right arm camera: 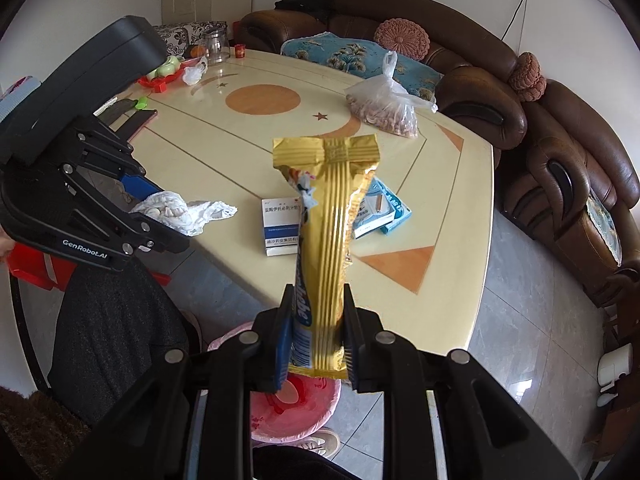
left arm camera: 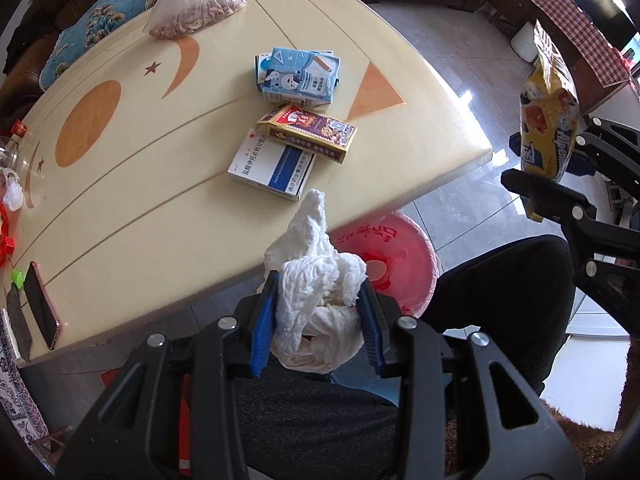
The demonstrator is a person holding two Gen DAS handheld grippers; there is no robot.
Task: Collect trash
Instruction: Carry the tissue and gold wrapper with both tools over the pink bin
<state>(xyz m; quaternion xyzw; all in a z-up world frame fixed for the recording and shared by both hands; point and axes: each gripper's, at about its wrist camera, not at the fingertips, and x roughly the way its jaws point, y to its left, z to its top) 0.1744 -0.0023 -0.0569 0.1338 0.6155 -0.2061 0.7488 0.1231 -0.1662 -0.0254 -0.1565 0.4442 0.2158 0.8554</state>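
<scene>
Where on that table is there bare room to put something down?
Bare patch: between the orange circle, the phone and the boxes. Another by the orange triangle. Crowded: the far corner around the glass jar.

— What do we see on the far side of the table (right arm camera: 460,280)?
— A bag of nuts (right arm camera: 384,110), with the brown sofa (right arm camera: 560,152) and a blue cushion (right arm camera: 348,54) behind it.
— And at the left?
— A phone (left arm camera: 40,306) near the edge.

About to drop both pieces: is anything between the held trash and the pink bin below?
Nothing visible blocks it. The crumpled white tissue and gold snack wrapper hang clamped above the pink plastic-lined bin, which stands beside the cream table's edge.
</scene>
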